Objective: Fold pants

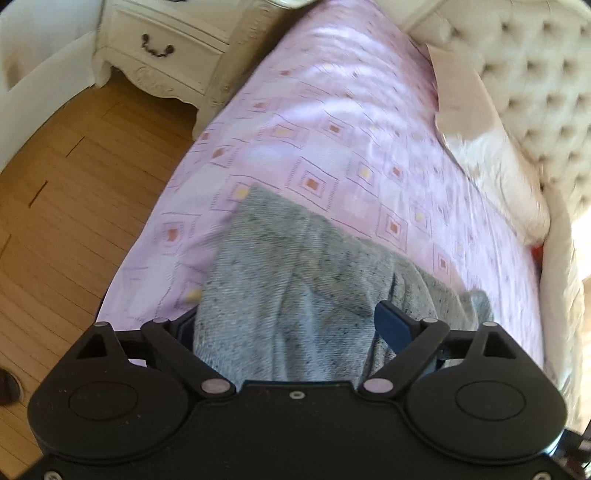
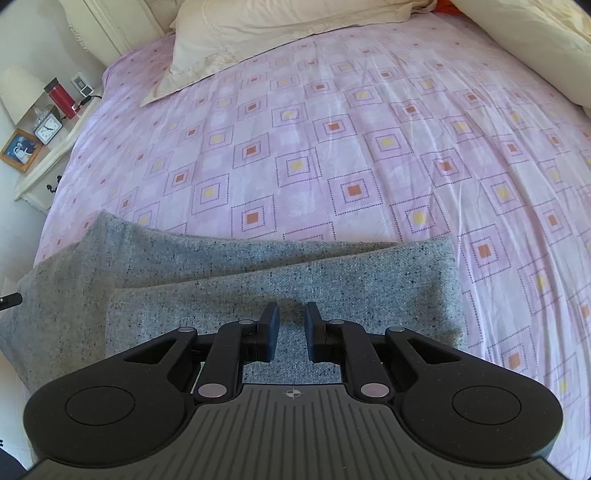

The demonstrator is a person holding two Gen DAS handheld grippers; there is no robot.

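The grey speckled pants (image 2: 280,273) lie on the pink patterned bed sheet (image 2: 332,147), with the legs stretched toward the right and one layer over another. My left gripper (image 1: 284,325) has its fingers wide apart with a bunched fold of the pants (image 1: 288,288) between them; the left finger is hidden by cloth. My right gripper (image 2: 291,328) hovers just above the pants near their front edge, its dark fingers (image 2: 271,325) a small gap apart and holding nothing.
A cream pillow (image 2: 258,29) and a second one (image 2: 546,48) lie at the head of the bed. A tufted headboard (image 1: 535,74) stands behind. A white nightstand (image 1: 159,48) with a clock (image 2: 47,127) and a red bottle (image 2: 61,98) sits left, over the wooden floor (image 1: 74,192).
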